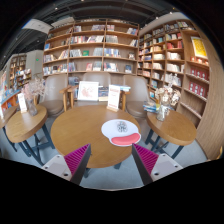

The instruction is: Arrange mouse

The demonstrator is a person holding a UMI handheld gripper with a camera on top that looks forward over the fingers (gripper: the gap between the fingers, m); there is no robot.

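Note:
A white mouse pad (118, 128) with a red wrist rest (125, 140) lies on the round wooden table (82, 128), toward its right side. A small light mouse (121, 126) sits on the pad. My gripper (112, 160) hangs well short of the table, over the grey floor, with its fingers (79, 160) spread wide and nothing between them. The pad and mouse lie beyond the fingers, slightly nearer the right one.
Smaller round tables stand at the left (22, 123) and right (176, 125), the right one with a flower vase (162, 100). Chairs (75, 92) stand behind the main table. Bookshelves (92, 47) line the back and right walls. Grey floor (112, 172) lies below.

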